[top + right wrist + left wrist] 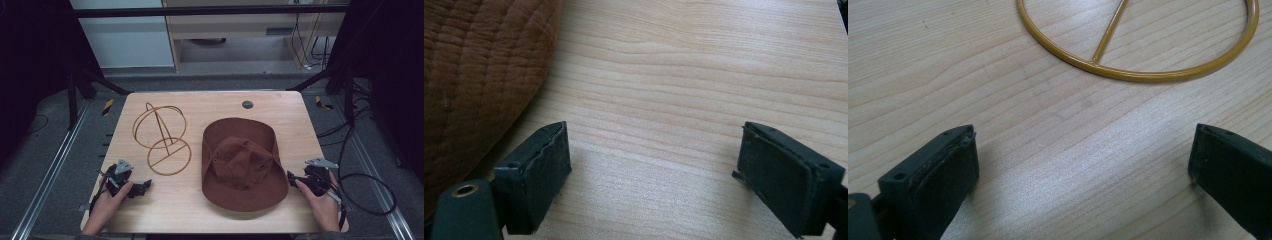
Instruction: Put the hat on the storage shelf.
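Brown hat point(243, 162) flat on desk point(210, 105), right of centre, near brim close to near edge. Wire stand point(162, 137) left, bare; likely destination, nothing begun. Left gripper point(141, 188) and right gripper point(291, 178) low on desk, fingers point(536, 172) spread wide, empty. Open room between stand and hat, plus far strip.

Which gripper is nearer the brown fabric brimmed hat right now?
Right. The right gripper sits just off the brown fabric brimmed hat, at its right brim edge; the left gripper is farther off, beyond the hat's left brim.
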The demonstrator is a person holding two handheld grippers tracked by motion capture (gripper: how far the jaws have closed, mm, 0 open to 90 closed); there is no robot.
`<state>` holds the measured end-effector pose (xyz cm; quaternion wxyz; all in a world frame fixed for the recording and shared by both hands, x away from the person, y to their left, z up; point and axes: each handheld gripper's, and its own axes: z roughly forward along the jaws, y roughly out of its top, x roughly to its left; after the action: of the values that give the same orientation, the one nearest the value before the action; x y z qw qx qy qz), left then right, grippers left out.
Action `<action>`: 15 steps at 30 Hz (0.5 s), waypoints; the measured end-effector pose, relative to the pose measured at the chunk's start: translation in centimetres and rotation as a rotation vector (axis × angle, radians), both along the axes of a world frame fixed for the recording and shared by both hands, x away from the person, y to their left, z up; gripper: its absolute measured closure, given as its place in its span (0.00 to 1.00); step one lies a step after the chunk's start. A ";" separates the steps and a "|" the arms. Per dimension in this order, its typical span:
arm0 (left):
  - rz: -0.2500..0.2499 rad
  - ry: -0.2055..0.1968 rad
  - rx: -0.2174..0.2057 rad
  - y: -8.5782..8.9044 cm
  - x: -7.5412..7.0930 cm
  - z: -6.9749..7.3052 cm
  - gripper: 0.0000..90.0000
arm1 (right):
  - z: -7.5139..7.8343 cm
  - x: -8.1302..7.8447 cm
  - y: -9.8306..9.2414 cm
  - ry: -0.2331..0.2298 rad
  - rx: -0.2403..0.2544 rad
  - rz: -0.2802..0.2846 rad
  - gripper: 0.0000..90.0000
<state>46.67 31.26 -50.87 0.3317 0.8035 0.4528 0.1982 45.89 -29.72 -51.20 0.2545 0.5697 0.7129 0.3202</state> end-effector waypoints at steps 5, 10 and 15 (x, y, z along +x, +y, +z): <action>0.003 0.000 -0.001 0.0 0.0 0.0 0.00 | 0.0 0.0 0.0 0.000 0.001 -0.001 0.15; 0.003 0.000 0.000 0.0 0.0 0.0 0.00 | 0.0 -0.1 0.0 0.007 -0.004 0.003 0.13; 0.003 0.000 0.000 0.0 0.0 0.0 0.00 | 0.5 -0.4 -0.1 0.000 -0.051 -0.010 0.14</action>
<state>46.63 31.23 -50.87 0.3315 0.8029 0.4538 0.1989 45.45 -29.83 -50.66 0.2707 0.5666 0.7179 0.3006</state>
